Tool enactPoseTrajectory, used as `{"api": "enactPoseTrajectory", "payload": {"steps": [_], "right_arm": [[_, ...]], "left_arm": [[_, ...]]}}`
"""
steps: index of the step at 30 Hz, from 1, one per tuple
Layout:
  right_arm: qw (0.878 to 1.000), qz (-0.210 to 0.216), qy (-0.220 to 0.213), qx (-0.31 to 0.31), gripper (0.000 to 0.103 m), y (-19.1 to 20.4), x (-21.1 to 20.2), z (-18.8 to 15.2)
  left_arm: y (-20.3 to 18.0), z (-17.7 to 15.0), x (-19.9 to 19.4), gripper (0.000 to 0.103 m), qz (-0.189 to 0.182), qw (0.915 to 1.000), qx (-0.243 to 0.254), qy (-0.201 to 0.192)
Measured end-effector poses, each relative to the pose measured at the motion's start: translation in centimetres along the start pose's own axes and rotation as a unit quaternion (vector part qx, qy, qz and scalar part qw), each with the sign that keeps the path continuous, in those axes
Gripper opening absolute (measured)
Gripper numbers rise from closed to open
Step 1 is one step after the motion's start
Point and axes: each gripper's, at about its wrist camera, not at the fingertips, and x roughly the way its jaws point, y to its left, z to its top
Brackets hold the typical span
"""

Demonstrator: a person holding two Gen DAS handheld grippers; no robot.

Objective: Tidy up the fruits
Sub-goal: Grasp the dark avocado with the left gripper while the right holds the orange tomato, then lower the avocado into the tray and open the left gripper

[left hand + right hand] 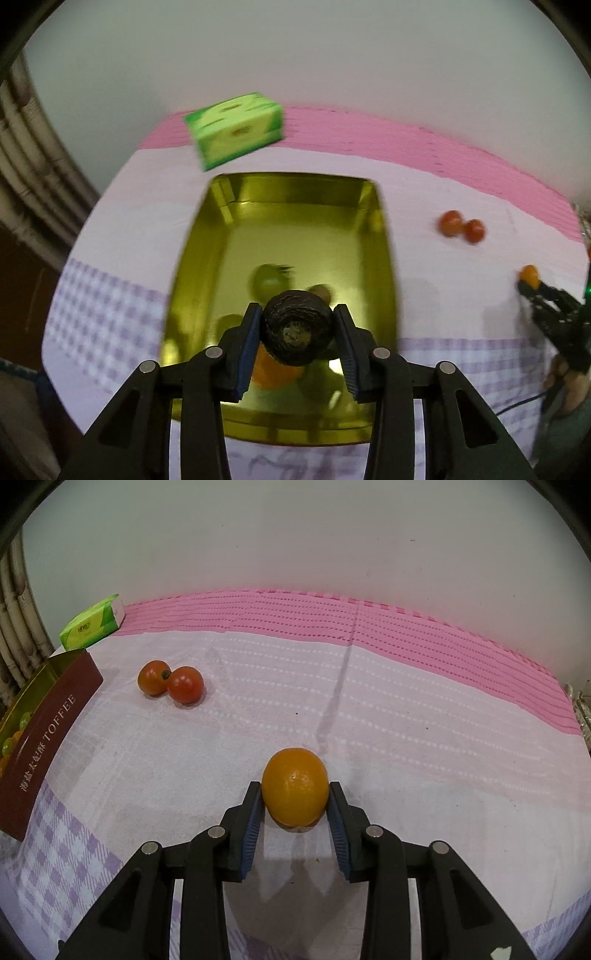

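I hold a dark wrinkled fruit [296, 328] clamped in my left gripper [297, 332] above the gold tin [369, 206], ready to drop, while my right gripper [294, 805] clamps an orange [295, 786] resting mid-surface.

plain pale wall [295, 535], pink and white cloth [406, 709] with lilac checks, ribbed pipes [22, 155] at left

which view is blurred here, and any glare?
Left wrist view: motion blur smears the green box, the tomatoes and the gold tin, whose glossy inside throws bright reflections; the dark fruit in the left tool stays sharp. Right wrist view: sharp throughout, orange softly lit, fisheye bending the table edge.
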Motion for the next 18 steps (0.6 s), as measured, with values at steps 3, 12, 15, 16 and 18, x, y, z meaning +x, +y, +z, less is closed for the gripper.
{"api": "enactPoseTrajectory", "payload": {"steps": [3, 12, 15, 16, 18], "right_arm": [[1.0, 0.0, 0.001, -0.003, 0.033, 0.0, 0.0, 0.0], [1.0, 0.001, 0.01, -0.008, 0.033, -0.2, 0.0, 0.3], [1.0, 0.0, 0.012, -0.008, 0.033, -0.1, 0.1, 0.4], [1.0, 0.0, 0.013, -0.008, 0.033, -0.1, 0.1, 0.4], [1.0, 0.0, 0.014, -0.009, 0.033, -0.1, 0.1, 0.5]], "left_arm": [[1.5, -0.4, 0.5, 0.04, 0.007, 0.9999, -0.007, 0.006], [2.5, -1.0, 2.2, 0.04, -0.007, 0.9998, -0.01, 0.017], [2.5, -1.1, 2.6, 0.04, -0.007, 0.9998, -0.006, 0.019], [2.6, -1.1, 2.7, 0.04, -0.009, 0.9997, -0.006, 0.021], [2.8, -1.2, 3.1, 0.04, -0.01, 0.9996, -0.009, 0.024]]}}
